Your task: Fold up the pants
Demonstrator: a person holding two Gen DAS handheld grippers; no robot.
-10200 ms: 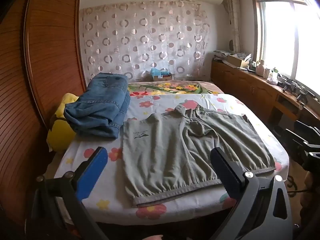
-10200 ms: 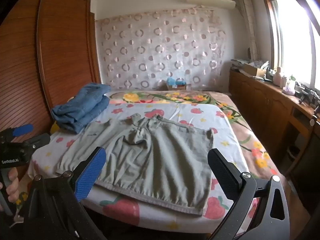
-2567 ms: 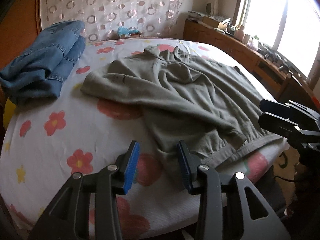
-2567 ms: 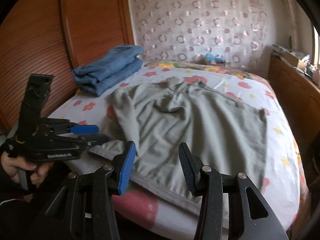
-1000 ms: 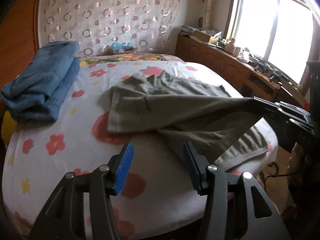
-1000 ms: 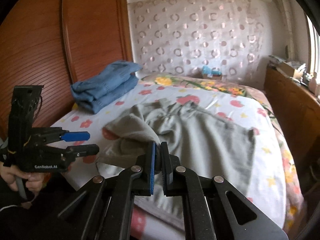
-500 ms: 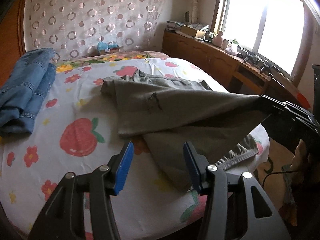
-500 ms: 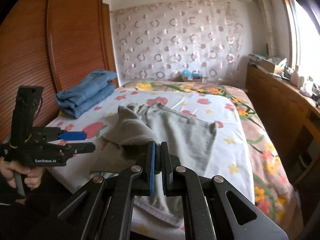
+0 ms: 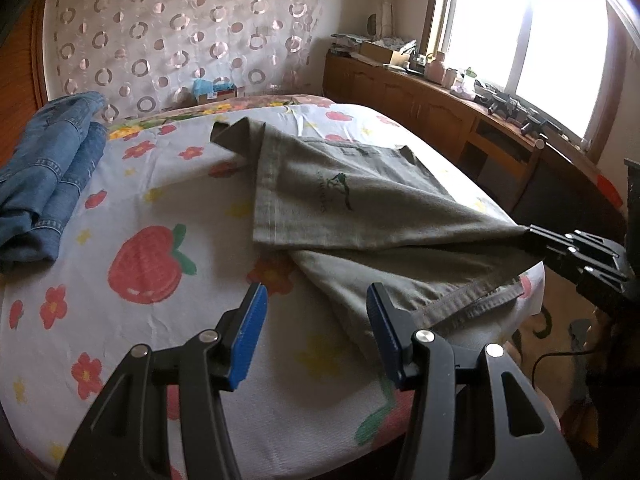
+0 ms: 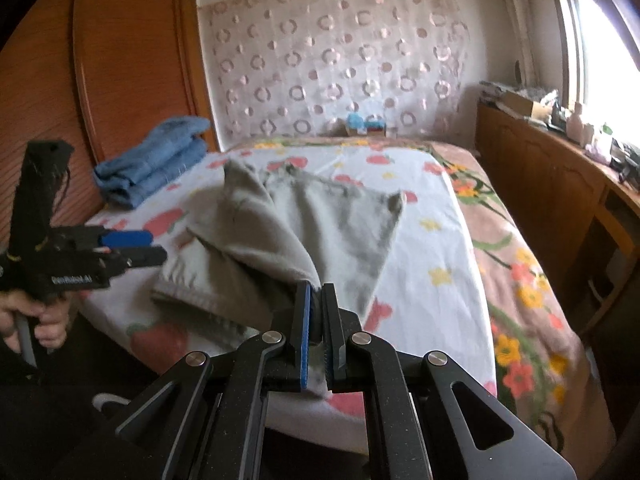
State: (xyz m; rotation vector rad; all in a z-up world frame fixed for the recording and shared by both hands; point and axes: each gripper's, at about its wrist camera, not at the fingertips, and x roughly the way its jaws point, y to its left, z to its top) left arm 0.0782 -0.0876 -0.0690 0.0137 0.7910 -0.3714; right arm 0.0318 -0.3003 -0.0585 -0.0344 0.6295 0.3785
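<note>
Grey-green pants [image 9: 352, 196] lie on the flowered bed sheet [image 9: 160, 208], one half drawn over the other toward the right edge. My right gripper [image 10: 316, 292] is shut on a corner of the pants [image 10: 256, 240] and holds it lifted off the bed; in the left wrist view that gripper [image 9: 532, 236] shows at the right with the cloth stretched to it. My left gripper [image 9: 316, 308] hovers open over the near part of the sheet, nothing between its blue pads [image 9: 250, 336], just left of the pants' waistband hem [image 9: 472, 304].
Folded blue jeans [image 9: 44, 172] lie at the far left of the bed, next to a wooden wardrobe [image 10: 132, 60]. A wooden counter [image 9: 452, 120] with clutter runs under the window on the right. A person's hand [image 10: 36, 320] holds the left gripper's handle.
The right gripper has pulled its corner of the pants further across to the right, so the folded-over half now covers more of the lower half. The left gripper has stayed open.
</note>
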